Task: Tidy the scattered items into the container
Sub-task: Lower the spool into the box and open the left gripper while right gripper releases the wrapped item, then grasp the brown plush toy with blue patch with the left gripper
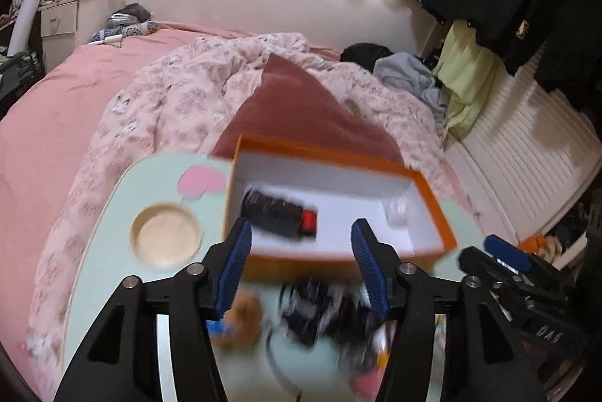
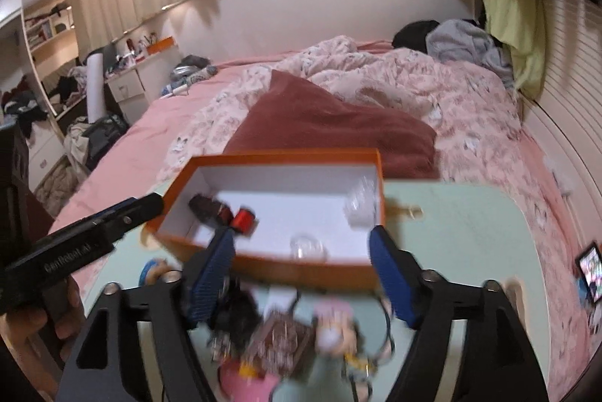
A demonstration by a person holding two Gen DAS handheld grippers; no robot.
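Observation:
An orange box [image 1: 432,202] [image 2: 286,155] with a white inside stands on a pale green lap table [image 1: 105,251] [image 2: 470,232]. In it lie a dark object with a red end [image 1: 280,216] [image 2: 225,212] and clear plastic pieces [image 2: 361,202]. Blurred scattered items lie in front of the box: a dark tangle [image 1: 320,308], a brown fuzzy thing [image 1: 244,311], a brown patterned piece [image 2: 282,342], a pink item [image 2: 248,383]. My left gripper [image 1: 301,236] is open and empty above the box's near wall. My right gripper [image 2: 301,248] is open and empty above the items.
The table rests on a bed with a pink sheet [image 1: 56,101], a floral quilt [image 1: 180,93] and a dark red cloth [image 1: 301,108]. The table has a round cup recess [image 1: 165,236]. A phone [image 2: 589,270] lies at the right on the bed. Clothes [image 1: 406,71] pile near the wall.

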